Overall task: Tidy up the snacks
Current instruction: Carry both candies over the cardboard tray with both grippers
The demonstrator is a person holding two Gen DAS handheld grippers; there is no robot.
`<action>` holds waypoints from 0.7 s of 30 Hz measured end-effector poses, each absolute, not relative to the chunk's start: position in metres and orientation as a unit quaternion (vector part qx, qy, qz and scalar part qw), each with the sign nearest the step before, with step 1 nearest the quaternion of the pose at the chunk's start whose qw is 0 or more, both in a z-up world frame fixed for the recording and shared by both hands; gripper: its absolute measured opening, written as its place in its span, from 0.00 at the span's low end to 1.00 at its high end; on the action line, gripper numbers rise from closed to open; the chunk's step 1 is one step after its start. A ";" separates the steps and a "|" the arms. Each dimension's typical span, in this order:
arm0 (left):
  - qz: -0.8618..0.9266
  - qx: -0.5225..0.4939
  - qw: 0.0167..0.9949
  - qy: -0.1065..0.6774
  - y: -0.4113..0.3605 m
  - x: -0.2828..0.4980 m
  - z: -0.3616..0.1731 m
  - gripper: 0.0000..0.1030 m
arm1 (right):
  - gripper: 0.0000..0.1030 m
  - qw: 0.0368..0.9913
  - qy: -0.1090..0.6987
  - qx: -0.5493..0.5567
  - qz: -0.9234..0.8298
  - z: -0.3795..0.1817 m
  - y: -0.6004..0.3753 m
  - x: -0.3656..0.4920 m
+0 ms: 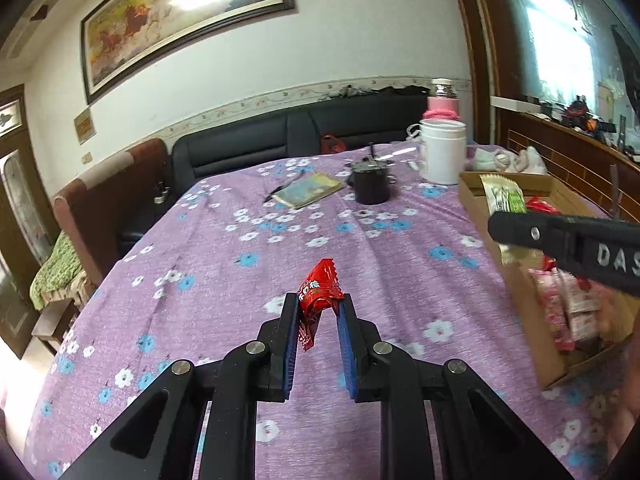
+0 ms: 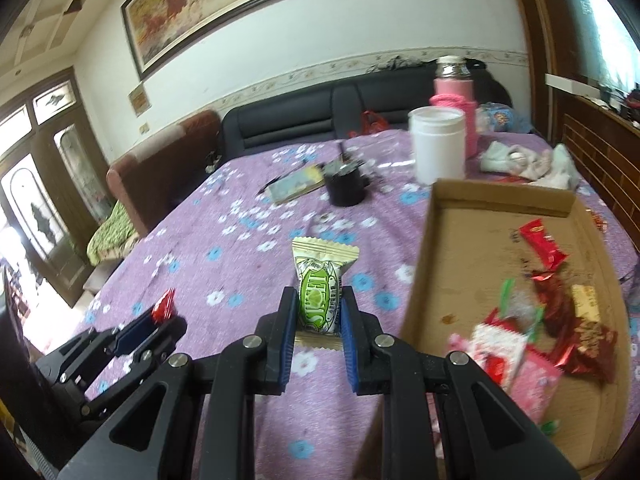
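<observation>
My left gripper (image 1: 319, 305) is shut on a red snack packet (image 1: 318, 294) and holds it above the purple flowered tablecloth (image 1: 248, 248). It also shows at the lower left of the right wrist view (image 2: 166, 314) with the red packet (image 2: 164, 306). My right gripper (image 2: 319, 300) is shut on a green and cream snack packet (image 2: 321, 292), held upright just left of the cardboard tray (image 2: 436, 240). In the left wrist view the right gripper (image 1: 504, 228) holds that packet (image 1: 505, 198) over the tray's near wall (image 1: 520, 292).
The tray holds several red, pink and gold snack packets (image 2: 560, 312). Behind it stand a white jar (image 2: 439, 144), a pink flask (image 2: 454, 88), a black cup (image 2: 346, 186) and a booklet (image 2: 296, 184). A dark sofa (image 2: 288, 120) lines the far edge.
</observation>
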State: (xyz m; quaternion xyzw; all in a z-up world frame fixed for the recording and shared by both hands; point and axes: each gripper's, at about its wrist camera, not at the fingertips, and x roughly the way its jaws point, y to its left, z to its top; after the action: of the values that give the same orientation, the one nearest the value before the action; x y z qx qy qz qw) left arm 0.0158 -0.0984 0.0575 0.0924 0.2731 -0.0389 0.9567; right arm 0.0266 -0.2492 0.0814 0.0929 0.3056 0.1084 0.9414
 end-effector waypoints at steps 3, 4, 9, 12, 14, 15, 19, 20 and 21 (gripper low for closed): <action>-0.061 0.091 0.956 0.274 -0.112 0.016 0.068 0.18 | 0.19 0.942 0.300 0.116 0.091 0.087 -0.273 0.030; -0.072 0.088 0.955 0.275 -0.118 0.016 0.073 0.18 | 0.19 0.942 0.300 0.126 0.086 0.088 -0.281 0.032; -0.127 0.067 0.949 0.281 -0.153 0.018 0.089 0.18 | 0.19 0.940 0.294 0.164 0.050 0.093 -0.325 0.035; -0.169 0.055 0.941 0.289 -0.182 0.020 0.094 0.18 | 0.19 0.941 0.284 0.181 0.019 0.098 -0.351 0.033; -0.195 0.051 0.933 0.297 -0.204 0.020 0.093 0.18 | 0.19 0.939 0.289 0.188 0.001 0.097 -0.370 0.035; -0.206 0.051 0.930 0.301 -0.214 0.021 0.092 0.18 | 0.19 0.937 0.292 0.191 -0.006 0.096 -0.377 0.035; -0.234 0.060 0.918 0.315 -0.252 0.023 0.080 0.18 | 0.19 0.929 0.311 0.199 -0.038 0.086 -0.397 0.040; -0.240 0.062 0.914 0.321 -0.261 0.024 0.076 0.18 | 0.19 0.925 0.319 0.202 -0.045 0.082 -0.402 0.042; -0.245 0.063 0.910 0.327 -0.266 0.025 0.071 0.18 | 0.19 0.922 0.326 0.204 -0.048 0.079 -0.404 0.044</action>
State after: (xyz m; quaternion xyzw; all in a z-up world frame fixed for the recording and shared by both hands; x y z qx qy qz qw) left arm 0.0254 -0.2656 0.0714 0.0627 0.3268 -0.2455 0.9105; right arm 0.0441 -0.4040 0.0788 0.2043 0.3256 -0.0484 0.9219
